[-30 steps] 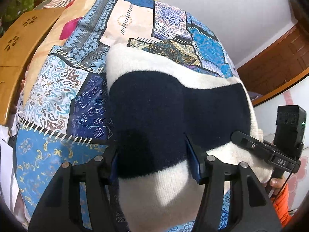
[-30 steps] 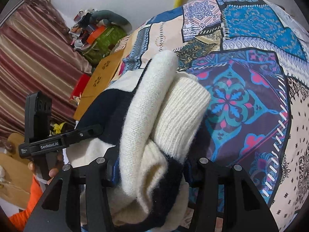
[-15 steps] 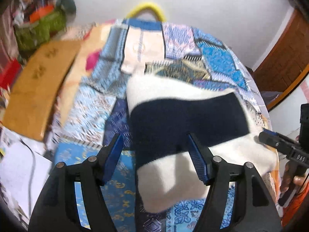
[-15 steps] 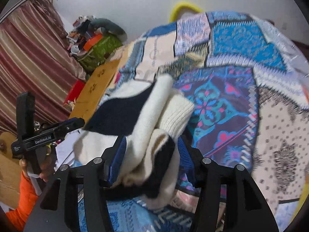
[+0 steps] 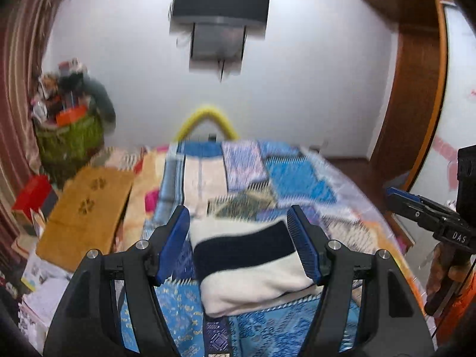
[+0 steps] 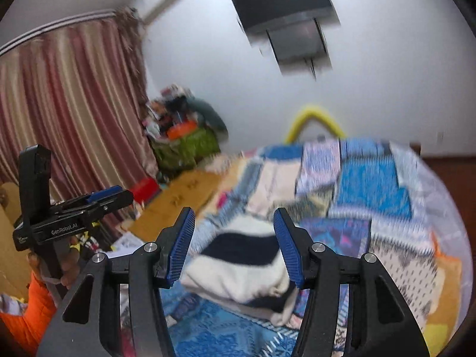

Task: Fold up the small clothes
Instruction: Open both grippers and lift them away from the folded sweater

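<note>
A folded cream and navy knit sweater [image 5: 253,264] lies on the patchwork bedspread [image 5: 297,184]. It also shows in the right wrist view [image 6: 241,264], folded into a thick bundle. My left gripper [image 5: 239,238] is open and empty, raised above and behind the sweater. My right gripper [image 6: 235,241] is open and empty too, lifted clear of it. Each gripper shows at the edge of the other's view: the right gripper [image 5: 416,208] on the right, the left gripper [image 6: 98,200] on the left.
A wooden lap table [image 5: 86,211] lies at the bed's left edge. A green basket of clutter [image 5: 70,136] stands by striped curtains [image 6: 68,113]. A wall-mounted TV [image 5: 220,3] hangs ahead. A wooden wardrobe [image 5: 413,89] is on the right.
Both grippers have let go of the sweater, opened wider and pulled up and back. The sweater now lies folded on the bed; the views tilted up to the wall.
</note>
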`<state>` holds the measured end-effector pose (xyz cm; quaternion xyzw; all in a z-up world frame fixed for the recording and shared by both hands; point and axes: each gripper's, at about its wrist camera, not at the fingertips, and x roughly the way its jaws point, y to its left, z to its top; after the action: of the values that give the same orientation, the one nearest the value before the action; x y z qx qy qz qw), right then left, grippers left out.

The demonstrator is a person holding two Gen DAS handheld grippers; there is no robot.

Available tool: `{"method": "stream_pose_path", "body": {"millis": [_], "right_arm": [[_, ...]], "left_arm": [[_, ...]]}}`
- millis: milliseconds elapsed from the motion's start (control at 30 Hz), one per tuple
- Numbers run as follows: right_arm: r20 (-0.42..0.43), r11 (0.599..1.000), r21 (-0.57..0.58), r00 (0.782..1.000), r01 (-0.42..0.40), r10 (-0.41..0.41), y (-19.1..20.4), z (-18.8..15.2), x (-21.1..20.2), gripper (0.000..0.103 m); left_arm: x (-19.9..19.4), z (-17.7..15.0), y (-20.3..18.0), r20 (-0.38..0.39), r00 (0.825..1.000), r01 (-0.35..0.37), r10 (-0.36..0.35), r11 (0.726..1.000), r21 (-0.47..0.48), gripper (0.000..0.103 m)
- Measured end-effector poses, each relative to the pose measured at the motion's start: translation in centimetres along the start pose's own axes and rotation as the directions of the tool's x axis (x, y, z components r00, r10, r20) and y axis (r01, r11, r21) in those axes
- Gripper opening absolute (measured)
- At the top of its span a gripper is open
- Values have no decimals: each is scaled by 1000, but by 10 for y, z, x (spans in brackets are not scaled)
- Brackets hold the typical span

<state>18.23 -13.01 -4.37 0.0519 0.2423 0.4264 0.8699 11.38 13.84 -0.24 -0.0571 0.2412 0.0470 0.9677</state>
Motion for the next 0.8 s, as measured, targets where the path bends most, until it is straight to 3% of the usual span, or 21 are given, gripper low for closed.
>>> {"method": "stream_pose_path", "body": {"millis": [133, 300, 433, 500, 633, 800], "right_arm": [[108, 997, -81, 994, 10, -2, 34, 5, -34, 52], [195, 988, -143, 981, 49, -20, 67, -1, -66, 52], [239, 982, -163, 970, 90, -49, 83, -8, -80, 52], [256, 979, -164, 964, 119, -75, 85, -10, -84, 63], [275, 974, -154, 954, 164, -117, 88, -15, -87, 77], [266, 968, -146, 950, 205, -162, 86, -16, -82, 98]], "left_arm": [[-42, 2, -13, 111, 994, -16, 14, 1000, 17, 68], [-87, -8, -27, 242, 970, -39, 31, 999, 27, 68], [-106, -20, -35, 294, 954, -67, 57, 997, 26, 68], [-108, -24, -36, 301, 951, -78, 68, 997, 23, 70], [-110, -31, -37, 306, 948, -93, 87, 996, 4, 91], [-108, -35, -36, 300, 950, -90, 88, 996, -5, 99]]}}
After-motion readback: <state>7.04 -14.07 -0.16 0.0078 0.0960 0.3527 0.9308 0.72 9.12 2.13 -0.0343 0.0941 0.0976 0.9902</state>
